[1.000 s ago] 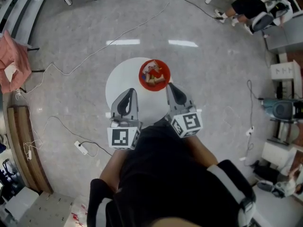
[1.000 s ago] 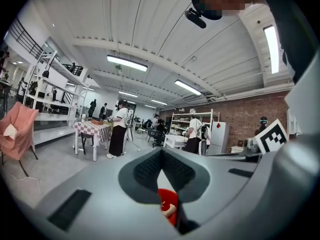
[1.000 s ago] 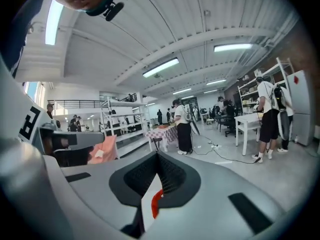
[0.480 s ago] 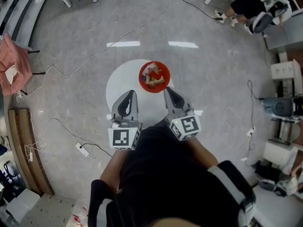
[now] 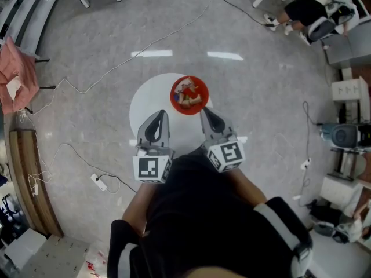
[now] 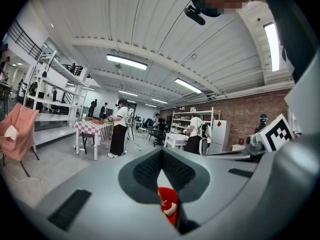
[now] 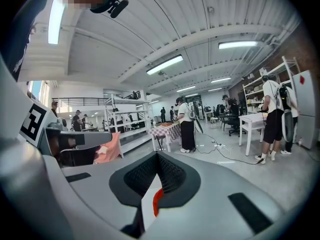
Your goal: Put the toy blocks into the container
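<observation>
1. Blocks lie heaped in the red container, at the far right edge of the round white table.
2. Left gripper: jaws together, empty, over the table's near edge.
3. Right gripper: jaws together, empty, tips just beside the container.

The toy blocks heaped in the red container are too small to tell apart, and the person's body hides the near edge of the white table.

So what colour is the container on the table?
The container is red, shown best in the head view.
</observation>
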Demonstrator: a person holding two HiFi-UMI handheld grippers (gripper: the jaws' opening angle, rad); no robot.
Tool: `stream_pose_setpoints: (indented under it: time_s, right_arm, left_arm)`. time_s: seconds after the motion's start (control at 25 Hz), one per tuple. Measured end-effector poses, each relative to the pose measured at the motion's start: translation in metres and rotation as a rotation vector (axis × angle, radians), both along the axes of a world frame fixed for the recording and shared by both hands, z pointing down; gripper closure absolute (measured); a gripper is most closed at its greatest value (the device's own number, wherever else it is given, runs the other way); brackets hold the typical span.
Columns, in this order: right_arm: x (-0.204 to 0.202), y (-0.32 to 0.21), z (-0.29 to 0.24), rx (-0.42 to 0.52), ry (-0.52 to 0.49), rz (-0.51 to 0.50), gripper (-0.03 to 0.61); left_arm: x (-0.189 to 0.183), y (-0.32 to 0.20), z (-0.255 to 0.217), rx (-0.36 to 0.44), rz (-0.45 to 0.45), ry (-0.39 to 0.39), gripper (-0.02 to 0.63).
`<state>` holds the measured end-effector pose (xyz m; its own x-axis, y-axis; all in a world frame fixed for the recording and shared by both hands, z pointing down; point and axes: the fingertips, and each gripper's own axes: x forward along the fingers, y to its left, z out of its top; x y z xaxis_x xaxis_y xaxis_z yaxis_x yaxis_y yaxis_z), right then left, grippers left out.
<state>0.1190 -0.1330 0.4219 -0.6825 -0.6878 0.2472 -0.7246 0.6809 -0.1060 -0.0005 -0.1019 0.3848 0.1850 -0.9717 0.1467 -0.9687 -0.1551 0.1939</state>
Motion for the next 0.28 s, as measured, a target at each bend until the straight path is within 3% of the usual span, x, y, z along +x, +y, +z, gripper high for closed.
stream_pose_setpoints:
  time_s: [0.28]
  right_arm:
    - [-0.0047,-0.001,0.0,-0.014,0.006,-0.022,0.583]
  left_arm:
    - [-0.0006,-0.0023,0.0013,-0.005,-0.004,-0.005,0.615]
